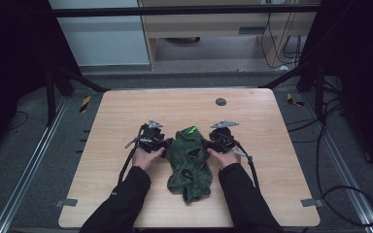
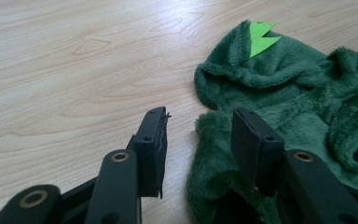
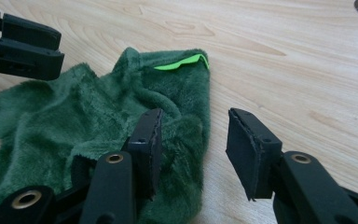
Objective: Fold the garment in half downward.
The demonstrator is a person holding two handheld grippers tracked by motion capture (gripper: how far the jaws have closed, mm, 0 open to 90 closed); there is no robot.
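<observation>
A crumpled green plush garment (image 1: 189,162) lay near the middle of the wooden table (image 1: 126,111), slightly toward the near edge, with a bright green spike (image 2: 262,37) at its far end. The left gripper (image 1: 161,144) sat at the garment's left edge, its jaws spread apart, one over bare wood and the other over the fabric's border. The right gripper (image 1: 212,142) sat at the right edge, jaws likewise spread, straddling that border without pinching it. A hand (image 1: 147,158) held each tool. A small dark disc (image 1: 220,101) lay on the far side of the table.
</observation>
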